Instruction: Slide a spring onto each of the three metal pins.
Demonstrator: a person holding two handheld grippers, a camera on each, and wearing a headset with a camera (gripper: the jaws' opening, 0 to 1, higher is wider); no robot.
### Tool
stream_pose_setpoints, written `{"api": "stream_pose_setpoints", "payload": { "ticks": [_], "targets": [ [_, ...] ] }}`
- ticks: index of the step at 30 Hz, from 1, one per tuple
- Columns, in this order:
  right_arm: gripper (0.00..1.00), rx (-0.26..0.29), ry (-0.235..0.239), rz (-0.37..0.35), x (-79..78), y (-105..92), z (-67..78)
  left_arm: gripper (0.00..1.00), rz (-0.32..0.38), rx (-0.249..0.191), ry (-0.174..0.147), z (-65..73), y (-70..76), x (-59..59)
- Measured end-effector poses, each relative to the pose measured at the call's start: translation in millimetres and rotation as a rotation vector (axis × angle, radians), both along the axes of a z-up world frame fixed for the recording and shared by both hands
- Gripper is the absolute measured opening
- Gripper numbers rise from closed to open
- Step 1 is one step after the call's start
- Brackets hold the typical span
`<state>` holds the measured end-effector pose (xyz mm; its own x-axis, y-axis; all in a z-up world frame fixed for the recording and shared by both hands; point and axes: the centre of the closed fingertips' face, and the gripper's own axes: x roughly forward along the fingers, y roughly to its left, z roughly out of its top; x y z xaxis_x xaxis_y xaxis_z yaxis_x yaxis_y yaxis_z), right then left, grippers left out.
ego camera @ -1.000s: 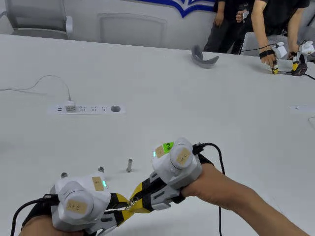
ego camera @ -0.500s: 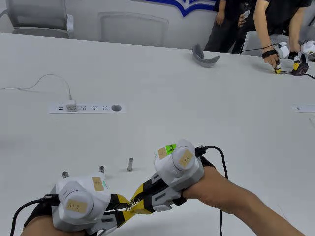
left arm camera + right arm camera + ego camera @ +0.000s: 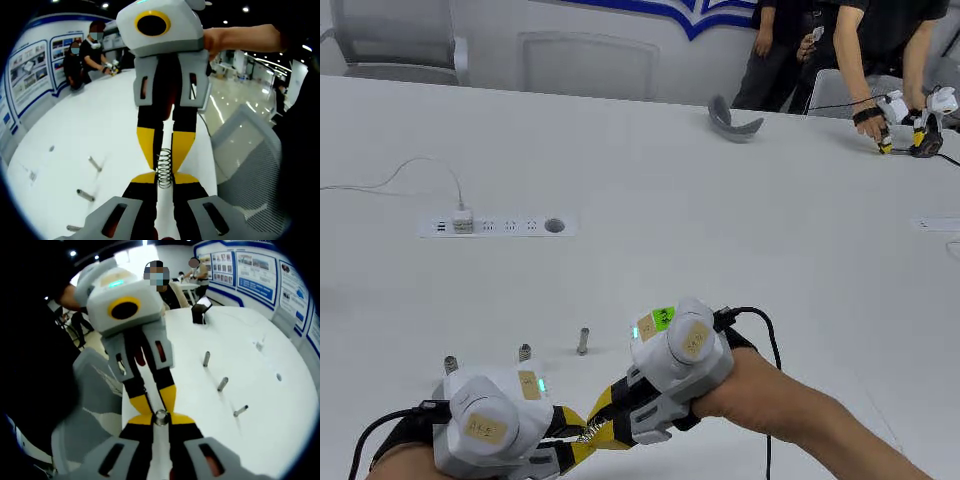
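Two grippers meet nose to nose. The left gripper point(image 3: 165, 179) has its black, yellow-tipped jaws drawn in on the near end of one spring point(image 3: 164, 167). The right gripper point(image 3: 160, 419), coming in from 12 o'clock in the left gripper view, has its jaws pressed on the far end of the same spring. The spring is a single thin coil of bright wire, held in the air between the four yellow tips. In the right gripper view it appears end-on as a small shiny ring. Both grippers have smooth white plastic shells, and a black cable point(image 3: 767, 335) trails from the right one.

In the head view, three metal pins stand upright in a row on the table point(image 3: 740, 250), apart from the grippers. They are short grey cylinders: one at 12 o'clock from the tips point(image 3: 583, 341), one at 11 point(image 3: 524, 352) and one at 10 point(image 3: 450, 364). They are too small to show whether any of them carries a coil.

The table is matte white. Further out at 11 o'clock lies one flat white power strip point(image 3: 495, 225) with a plug and a thin white cord. At 1 o'clock sits one curved grey piece point(image 3: 735, 117).
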<state>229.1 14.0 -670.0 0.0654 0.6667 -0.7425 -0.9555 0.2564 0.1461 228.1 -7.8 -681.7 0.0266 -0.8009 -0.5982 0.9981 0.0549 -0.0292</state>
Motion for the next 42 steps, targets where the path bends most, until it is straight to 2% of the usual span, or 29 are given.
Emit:
{"api": "stream_pose_setpoints", "payload": {
  "ticks": [2,5,11,15,18,21,33,42],
  "targets": [
    [0.12,0.0,-0.002,-0.006,1.2,-1.0,0.0,0.1,0.023,-0.019,0.023,0.2,-0.1,1.7],
    [0.12,0.006,-0.003,-0.022,3.8,-2.3,0.9,0.11,0.053,-0.04,0.04,0.8,0.1,4.4],
    [0.12,0.014,-0.002,-0.042,6.0,-6.4,1.5,0.17,0.082,-0.038,0.051,-2.1,4.6,6.6],
    [0.12,0.011,-0.006,-0.071,10.0,-12.8,0.1,0.19,0.118,-0.054,0.077,-3.1,9.1,10.1],
    [0.12,0.003,-0.006,-0.092,13.1,-18.4,-2.4,0.22,0.137,-0.044,0.073,-7.1,13.6,12.9],
    [0.12,0.004,-0.008,-0.107,14.6,-21.9,-2.3,0.23,0.163,-0.057,0.087,-6.4,17.3,16.0],
    [0.12,-0.019,-0.012,-0.147,20.8,-37.7,-5.9,0.28,0.245,-0.072,0.085,-5.7,31.2,29.7],
    [0.12,-0.039,-0.008,-0.168,21.0,-49.4,-13.0,0.34,0.33,-0.061,0.088,-11.0,50.6,44.2]
  ]
}}
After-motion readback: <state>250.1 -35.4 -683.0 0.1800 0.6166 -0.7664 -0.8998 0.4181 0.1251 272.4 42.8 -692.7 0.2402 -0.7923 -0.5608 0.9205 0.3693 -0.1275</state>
